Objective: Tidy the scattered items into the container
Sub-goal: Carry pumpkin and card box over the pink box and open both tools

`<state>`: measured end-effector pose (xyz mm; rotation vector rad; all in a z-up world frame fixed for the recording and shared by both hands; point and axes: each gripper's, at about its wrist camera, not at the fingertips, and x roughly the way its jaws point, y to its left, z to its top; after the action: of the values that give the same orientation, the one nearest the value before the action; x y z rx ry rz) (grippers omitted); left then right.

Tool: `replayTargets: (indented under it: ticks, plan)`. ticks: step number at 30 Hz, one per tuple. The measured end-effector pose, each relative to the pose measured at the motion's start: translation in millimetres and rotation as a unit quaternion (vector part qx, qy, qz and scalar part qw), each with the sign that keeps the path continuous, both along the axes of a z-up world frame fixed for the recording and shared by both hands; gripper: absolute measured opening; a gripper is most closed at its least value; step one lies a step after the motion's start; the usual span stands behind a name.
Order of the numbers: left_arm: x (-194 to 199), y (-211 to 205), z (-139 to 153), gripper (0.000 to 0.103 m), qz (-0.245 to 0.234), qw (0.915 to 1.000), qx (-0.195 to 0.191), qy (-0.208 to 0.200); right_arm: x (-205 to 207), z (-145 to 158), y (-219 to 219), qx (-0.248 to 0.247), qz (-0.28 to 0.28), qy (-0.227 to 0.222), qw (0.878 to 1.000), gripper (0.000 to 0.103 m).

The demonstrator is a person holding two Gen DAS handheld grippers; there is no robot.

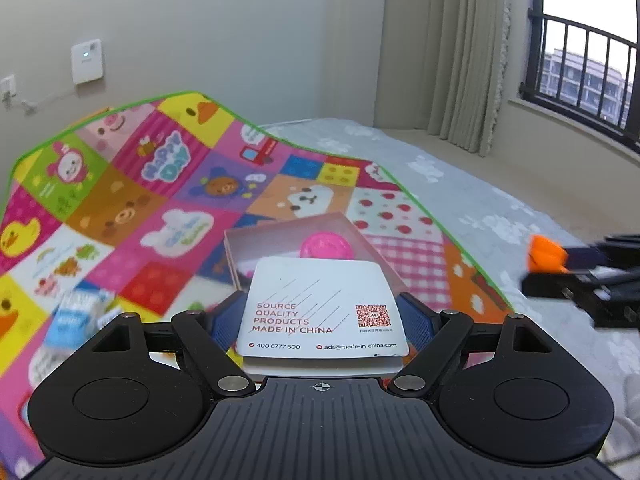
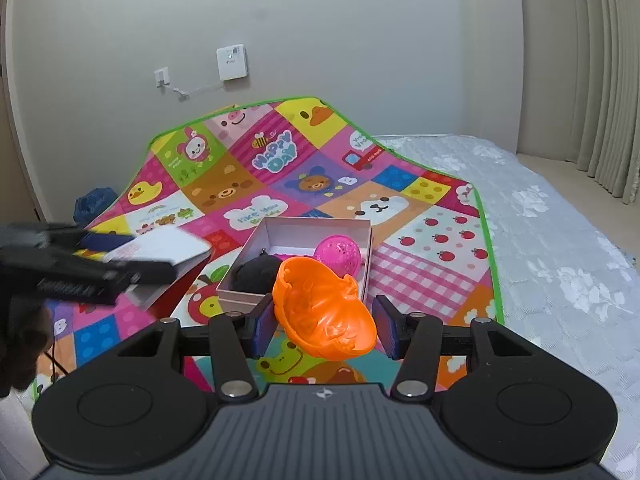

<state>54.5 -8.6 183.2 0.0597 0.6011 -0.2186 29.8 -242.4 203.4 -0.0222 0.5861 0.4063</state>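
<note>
We've got both hands loaded over the play mat (image 2: 424, 268) on the bed (image 2: 560, 248). The left hand-held gripper (image 1: 322, 316) clamps a white card pack (image 1: 320, 308) by its two side edges. Its printed face is up, and its long axis seems to run away from us toward the open box (image 2: 362, 248). The right hand-held gripper (image 2: 324, 322) has its pads closed on an orange shell toy (image 2: 324, 312), hollow side up and tilted, rim pointing back toward the box.

The box sits mid-mat, toward the mat's right edge, with a pink ball (image 2: 340, 254) and a dark item (image 2: 256, 270) already inside. That's our worry: space is tight, so the flat pack could land on the box wall and tip out. The curved shell looks poorly seated and might slip or roll. Both grippers heading for one small box could also collide. A small blue-and-white carton (image 1: 78, 316) waits near the mat's left edge.
</note>
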Motion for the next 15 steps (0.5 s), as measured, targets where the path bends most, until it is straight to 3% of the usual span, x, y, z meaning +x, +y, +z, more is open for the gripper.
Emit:
replayTargets:
  ticks: [5,9,11,15]
  plan:
    - [63,-9,-8,0.085,-0.027,0.9992,0.031,-0.001,15,-12,-7,0.006,0.005,0.003,1.0,0.051]
    - [114,-25,-28,0.086,-0.083,0.9938,0.068,-0.03,29,-29,-12,0.018,0.004,0.021,1.0,0.051]
    - [139,-28,-43,0.094,-0.087,0.9926,0.081,-0.025,37,-41,-14,0.019,-0.002,0.033,0.999,0.051]
    - [153,-17,-71,0.096,-0.106,0.9931,0.049,0.007,55,-64,-16,0.009,-0.02,0.061,0.998,0.051]
